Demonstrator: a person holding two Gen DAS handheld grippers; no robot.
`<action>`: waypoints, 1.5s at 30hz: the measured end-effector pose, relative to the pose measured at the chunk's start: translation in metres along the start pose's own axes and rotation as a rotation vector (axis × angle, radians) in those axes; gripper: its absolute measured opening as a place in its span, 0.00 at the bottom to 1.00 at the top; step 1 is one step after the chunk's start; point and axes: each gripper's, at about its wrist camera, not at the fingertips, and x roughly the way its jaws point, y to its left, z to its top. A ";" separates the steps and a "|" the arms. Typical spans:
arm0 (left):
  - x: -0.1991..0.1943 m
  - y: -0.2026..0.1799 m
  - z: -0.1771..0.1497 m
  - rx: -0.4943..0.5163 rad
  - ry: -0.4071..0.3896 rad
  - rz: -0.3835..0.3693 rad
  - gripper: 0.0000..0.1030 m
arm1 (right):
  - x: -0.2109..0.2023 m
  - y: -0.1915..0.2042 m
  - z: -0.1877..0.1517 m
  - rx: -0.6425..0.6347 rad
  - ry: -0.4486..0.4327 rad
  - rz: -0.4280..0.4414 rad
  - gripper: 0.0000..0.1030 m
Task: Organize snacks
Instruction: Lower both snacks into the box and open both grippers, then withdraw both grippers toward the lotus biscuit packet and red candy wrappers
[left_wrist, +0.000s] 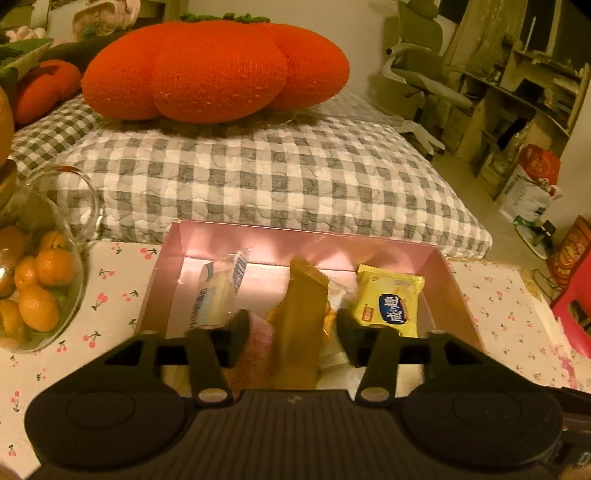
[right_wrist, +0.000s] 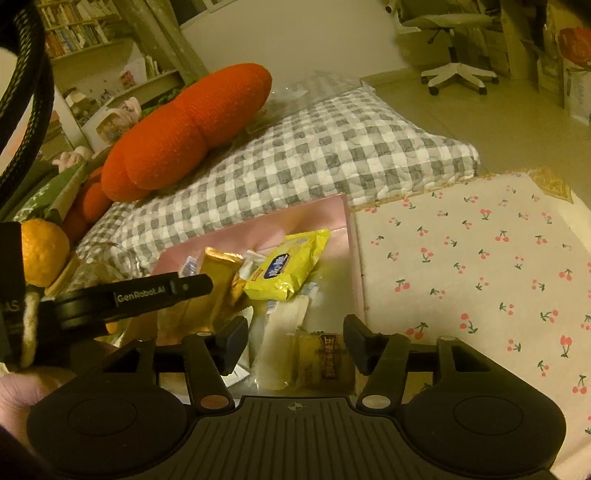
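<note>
A checked quilt (left_wrist: 280, 173) fills the background, with an orange pumpkin cushion (left_wrist: 218, 70) lying on it. Nearer, a cloth printed with cherries (right_wrist: 480, 266) covers the table, and a pink box (left_wrist: 306, 240) stands open on it, its far wall close to the quilt's edge. A glass bowl (left_wrist: 79, 258) of small oranges (left_wrist: 38, 306) sits on the cloth just left of the box. Inside the box lie the snacks: a gold packet (left_wrist: 301, 321) in the middle, a yellow packet (left_wrist: 388, 299) to its right, and a white-and-blue packet (left_wrist: 218, 291) to its left. The left gripper (left_wrist: 291, 338) hangs over the near side of the box, jaws partly open; the gold packet stands between them, and its pads do not press on it. The right gripper (right_wrist: 293, 341) is also partly open over the box, a clear-wrapped snack (right_wrist: 321, 363) lying in the gap below it, not clamped.
</note>
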 end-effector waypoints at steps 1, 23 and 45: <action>-0.002 0.000 -0.001 0.006 -0.002 0.001 0.51 | -0.001 0.000 0.000 -0.001 -0.002 -0.002 0.62; -0.082 0.029 -0.039 -0.013 0.014 0.020 0.79 | -0.046 0.024 -0.015 -0.074 0.005 -0.006 0.80; -0.125 0.066 -0.096 0.050 0.023 0.027 0.94 | -0.070 0.034 -0.065 -0.250 0.060 -0.072 0.81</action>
